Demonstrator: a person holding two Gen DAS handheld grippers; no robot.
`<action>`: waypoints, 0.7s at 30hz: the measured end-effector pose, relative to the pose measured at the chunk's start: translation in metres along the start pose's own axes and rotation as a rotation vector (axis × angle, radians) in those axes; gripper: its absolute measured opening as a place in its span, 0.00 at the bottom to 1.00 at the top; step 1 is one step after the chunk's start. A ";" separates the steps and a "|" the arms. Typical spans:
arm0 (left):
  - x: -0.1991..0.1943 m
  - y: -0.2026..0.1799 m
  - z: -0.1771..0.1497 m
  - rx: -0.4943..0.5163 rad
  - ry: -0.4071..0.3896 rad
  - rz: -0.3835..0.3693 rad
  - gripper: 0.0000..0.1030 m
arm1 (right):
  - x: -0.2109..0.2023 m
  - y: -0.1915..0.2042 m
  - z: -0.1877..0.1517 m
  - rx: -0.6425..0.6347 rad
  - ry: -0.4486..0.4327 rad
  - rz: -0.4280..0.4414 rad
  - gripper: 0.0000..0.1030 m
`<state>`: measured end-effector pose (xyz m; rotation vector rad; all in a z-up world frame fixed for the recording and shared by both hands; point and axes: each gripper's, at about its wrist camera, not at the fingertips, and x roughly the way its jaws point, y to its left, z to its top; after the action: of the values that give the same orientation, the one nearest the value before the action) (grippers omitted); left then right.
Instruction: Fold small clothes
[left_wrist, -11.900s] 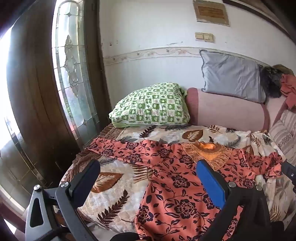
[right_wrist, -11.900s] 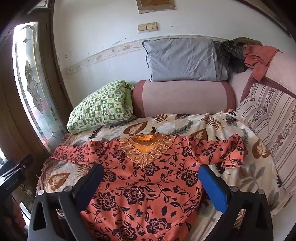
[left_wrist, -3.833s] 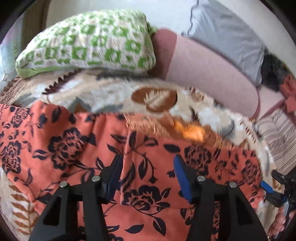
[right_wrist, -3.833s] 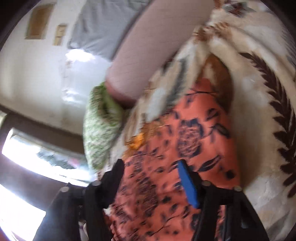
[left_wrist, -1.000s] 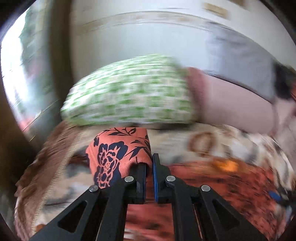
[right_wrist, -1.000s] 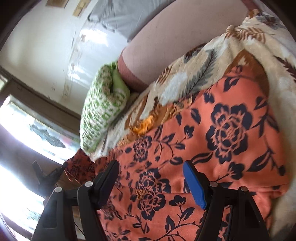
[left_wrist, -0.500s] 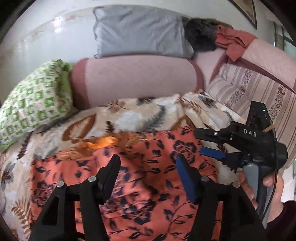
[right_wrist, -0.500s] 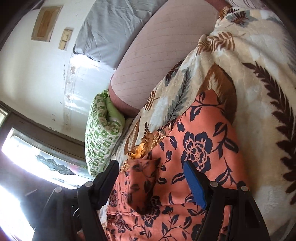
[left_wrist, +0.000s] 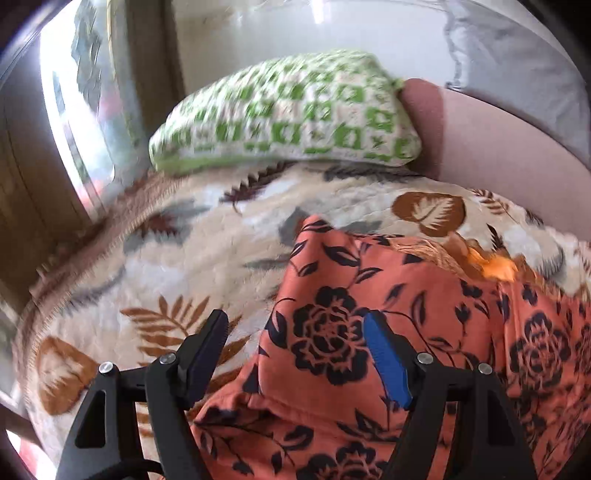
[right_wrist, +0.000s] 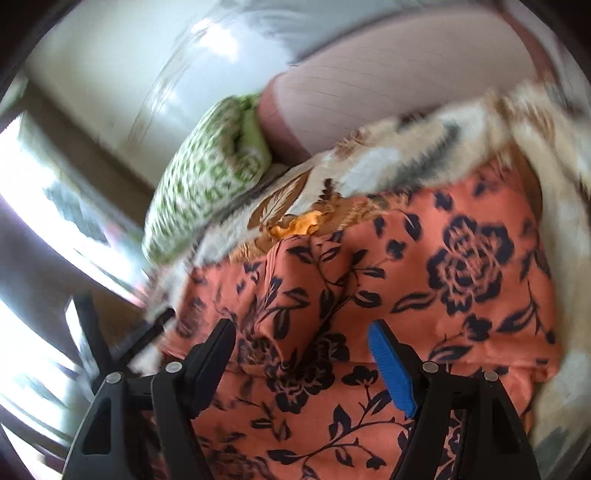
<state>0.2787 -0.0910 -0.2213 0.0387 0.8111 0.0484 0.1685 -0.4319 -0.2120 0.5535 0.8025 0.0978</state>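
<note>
Both sleeves lie folded in. Left gripper (left_wrist: 295, 343) and right gripper (right_wrist: 301, 349) fingers released, empty. Pinch orange floral blouse (left_wrist: 424, 332) hem at 6 o'clock, keep corners level.

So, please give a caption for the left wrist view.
Open left gripper above the folded orange floral blouse on a leaf-print blanket.

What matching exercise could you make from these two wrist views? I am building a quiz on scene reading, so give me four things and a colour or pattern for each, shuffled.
Things:
1. pillow
2. blouse
3. blanket
4. bolster

Looks:
A. cream with brown leaves
B. plain dusty pink
C. green and white checks
D. orange with dark flowers

Pairs: 1-C, 2-D, 3-A, 4-B

The left gripper and right gripper are both open over the blouse.
</note>
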 end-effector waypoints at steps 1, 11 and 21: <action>0.006 0.005 0.004 -0.027 0.019 0.010 0.74 | 0.004 0.009 -0.003 -0.046 0.002 -0.037 0.75; 0.033 0.033 0.015 -0.148 0.130 -0.003 0.74 | 0.056 0.041 -0.005 -0.314 0.094 -0.432 0.75; 0.040 0.036 0.015 -0.170 0.162 -0.033 0.74 | 0.031 0.008 0.040 -0.037 0.026 -0.236 0.08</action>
<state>0.3159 -0.0534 -0.2376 -0.1409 0.9665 0.0902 0.2195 -0.4337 -0.2059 0.4198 0.8838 -0.0967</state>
